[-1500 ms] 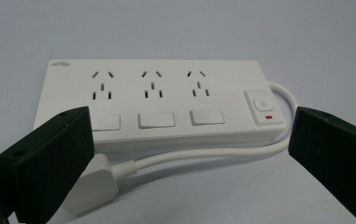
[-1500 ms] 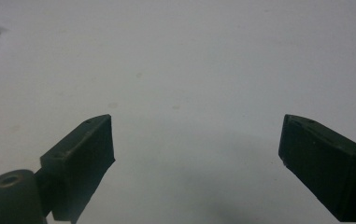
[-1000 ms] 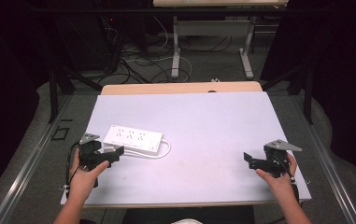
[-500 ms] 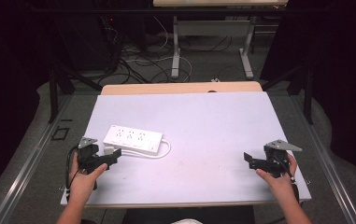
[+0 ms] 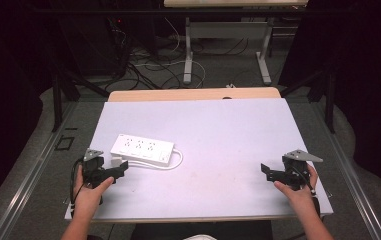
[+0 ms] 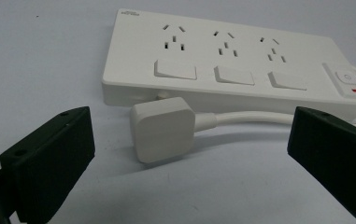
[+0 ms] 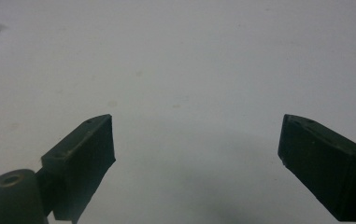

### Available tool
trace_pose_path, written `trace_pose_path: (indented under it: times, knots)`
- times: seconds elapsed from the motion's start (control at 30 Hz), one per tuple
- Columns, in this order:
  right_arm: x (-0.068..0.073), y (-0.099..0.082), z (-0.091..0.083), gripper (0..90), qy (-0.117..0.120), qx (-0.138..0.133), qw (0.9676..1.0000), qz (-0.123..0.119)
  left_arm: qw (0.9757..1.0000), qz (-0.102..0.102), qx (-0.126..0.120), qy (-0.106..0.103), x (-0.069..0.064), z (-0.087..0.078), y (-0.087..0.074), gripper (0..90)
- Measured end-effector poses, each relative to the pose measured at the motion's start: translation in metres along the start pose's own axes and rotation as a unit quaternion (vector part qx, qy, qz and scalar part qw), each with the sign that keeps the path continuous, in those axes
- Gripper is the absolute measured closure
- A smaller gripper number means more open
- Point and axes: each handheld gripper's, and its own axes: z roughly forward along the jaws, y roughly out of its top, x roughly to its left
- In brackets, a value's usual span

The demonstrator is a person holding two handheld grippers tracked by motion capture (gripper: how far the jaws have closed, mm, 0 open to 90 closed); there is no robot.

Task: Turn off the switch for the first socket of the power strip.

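Tongs both spread | plug between left tongs | cord trails right

Glossy plastic power strip; matt table.

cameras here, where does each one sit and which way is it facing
High view: above the person's side, looking forward and down on the table; forearms, left gripper and right gripper show.
Left gripper view: rides the left gripper, looks between its open jaws at the plug and power strip.
Right gripper view: rides the right gripper, looks between its open jaws across bare table.
Shared: high and left gripper views both show the power strip and plug.
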Motion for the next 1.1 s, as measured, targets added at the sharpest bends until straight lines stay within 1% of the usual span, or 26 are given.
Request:
trace_pose_path:
  times: [0.13,0.2,0.5,0.77,0.9,0.97,1.0,1.1]
  knots:
    - [-0.0002,-0.0001,0.0001,10.5,0.0,0.0,1.0,0.0,1.0,-0.003,0.001,0.004,0.0022,0.0011,-0.0019,0.8]
    - [-0.0003,-0.0002,0.0001,10.5,0.0,0.001,1.0,-0.001,1.0,-0.005,-0.002,0.005,0.0024,0.0018,-0.0027,0.9]
    - [-0.001,-0.0002,0.0002,10.6,-0.001,-0.002,1.0,-0.002,1.0,0.001,0.003,0.006,0.0008,0.002,-0.0041,1.1]
    - [-0.0019,-0.0002,-0.0003,10.6,-0.002,-0.002,1.0,-0.002,1.0,0.0,0.002,0.005,-0.0004,0.0036,-0.0046,1.3]
    - [-0.0023,-0.0001,-0.0001,10.7,0.001,-0.001,1.0,-0.001,1.0,0.001,-0.002,0.004,-0.0004,0.0047,-0.0046,1.4]
    - [-0.0022,-0.0003,0.0007,10.6,-0.002,-0.004,1.0,-0.001,1.0,0.002,-0.001,0.005,-0.0004,0.0048,-0.0046,1.4]
    - [-0.0024,-0.0003,0.0006,10.7,-0.001,-0.003,1.0,-0.002,1.0,0.003,0.005,0.004,-0.0004,0.0041,-0.0041,1.4]
    - [-0.0028,-0.0002,0.0005,10.7,-0.001,-0.002,1.0,-0.002,1.0,0.004,0.004,0.004,-0.0009,0.0043,-0.0041,1.4]
